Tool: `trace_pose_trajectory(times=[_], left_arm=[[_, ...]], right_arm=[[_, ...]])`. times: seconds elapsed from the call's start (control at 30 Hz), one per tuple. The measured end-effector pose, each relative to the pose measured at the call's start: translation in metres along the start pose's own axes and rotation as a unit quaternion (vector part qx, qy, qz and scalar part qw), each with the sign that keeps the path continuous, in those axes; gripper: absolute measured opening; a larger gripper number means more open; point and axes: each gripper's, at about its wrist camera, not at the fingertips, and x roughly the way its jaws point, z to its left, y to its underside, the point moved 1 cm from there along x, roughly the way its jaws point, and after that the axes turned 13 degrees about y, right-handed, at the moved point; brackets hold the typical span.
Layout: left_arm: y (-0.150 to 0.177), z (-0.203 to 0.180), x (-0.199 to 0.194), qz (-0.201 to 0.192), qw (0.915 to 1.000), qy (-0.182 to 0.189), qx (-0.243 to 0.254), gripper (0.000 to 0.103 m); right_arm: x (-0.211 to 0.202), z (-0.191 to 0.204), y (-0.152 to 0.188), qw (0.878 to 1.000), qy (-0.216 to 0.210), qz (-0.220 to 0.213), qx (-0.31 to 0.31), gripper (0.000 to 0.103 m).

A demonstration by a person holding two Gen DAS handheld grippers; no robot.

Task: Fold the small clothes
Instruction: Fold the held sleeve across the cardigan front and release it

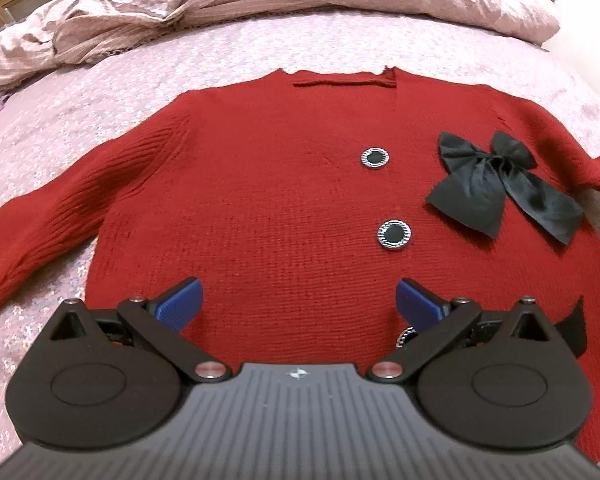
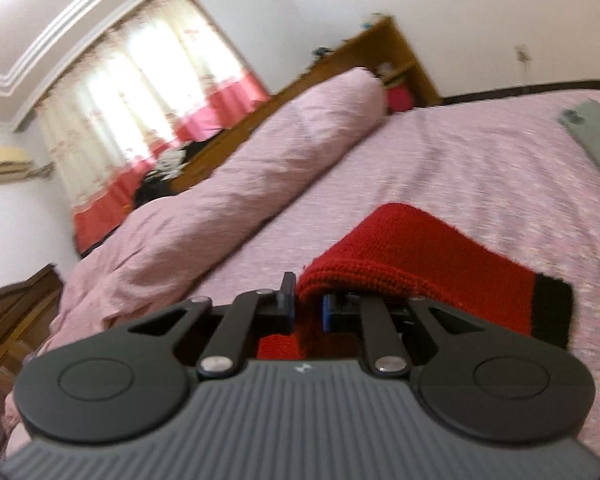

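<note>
A small red knit cardigan (image 1: 268,184) lies flat on the pink bed, front up, with silver-rimmed black buttons (image 1: 394,234) and a black bow (image 1: 500,188) on its right chest. Its left sleeve (image 1: 40,216) stretches out to the left. My left gripper (image 1: 298,300) is open, its blue pads hovering over the cardigan's lower front. My right gripper (image 2: 306,304) is shut on the red sleeve with a black cuff (image 2: 420,256), which drapes over the right finger, lifted above the bed.
A rumpled pink duvet (image 1: 260,0) lies along the back of the bed and also shows in the right wrist view (image 2: 228,184). A grey-green phone (image 2: 594,136) lies on the bedspread at the right. A wooden headboard shelf (image 2: 380,52) and curtains stand behind.
</note>
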Motion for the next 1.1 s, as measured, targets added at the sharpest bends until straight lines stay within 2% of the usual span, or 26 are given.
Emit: trace_pose_trajectory(times=[0.27,0.4,0.53,0.77,0.87,1.07,1.1], left_arm=[[0.001,0.017,-0.006,-0.009,0.9997,-0.011,-0.019,0.103],[0.002,0.027,-0.009,-0.013,0.9992,-0.020,-0.031,0.103],[0.003,0.037,-0.010,-0.015,0.9985,-0.029,-0.044,0.103],[0.008,0.052,-0.011,-0.017,0.9974,-0.039,-0.058,0.103],[0.011,0.056,-0.011,-0.015,0.9970,-0.040,-0.064,0.103],[0.013,0.059,-0.008,-0.014,0.9967,-0.042,-0.067,0.103],[0.013,0.059,-0.008,-0.013,0.9967,-0.043,-0.067,0.103]], right_arm=[[-0.009,0.059,0.009,0.995,-0.083,-0.001,-0.059,0.015],[-0.010,0.095,0.027,0.984,-0.125,0.006,-0.124,0.015],[-0.004,0.125,0.057,0.973,-0.151,0.038,-0.173,0.015],[0.015,0.150,0.109,0.959,-0.156,0.107,-0.212,0.017],[0.019,0.149,0.127,0.953,-0.143,0.135,-0.230,0.018],[0.023,0.149,0.156,0.931,-0.123,0.191,-0.284,0.025],[0.021,0.148,0.158,0.931,-0.120,0.192,-0.288,0.034]])
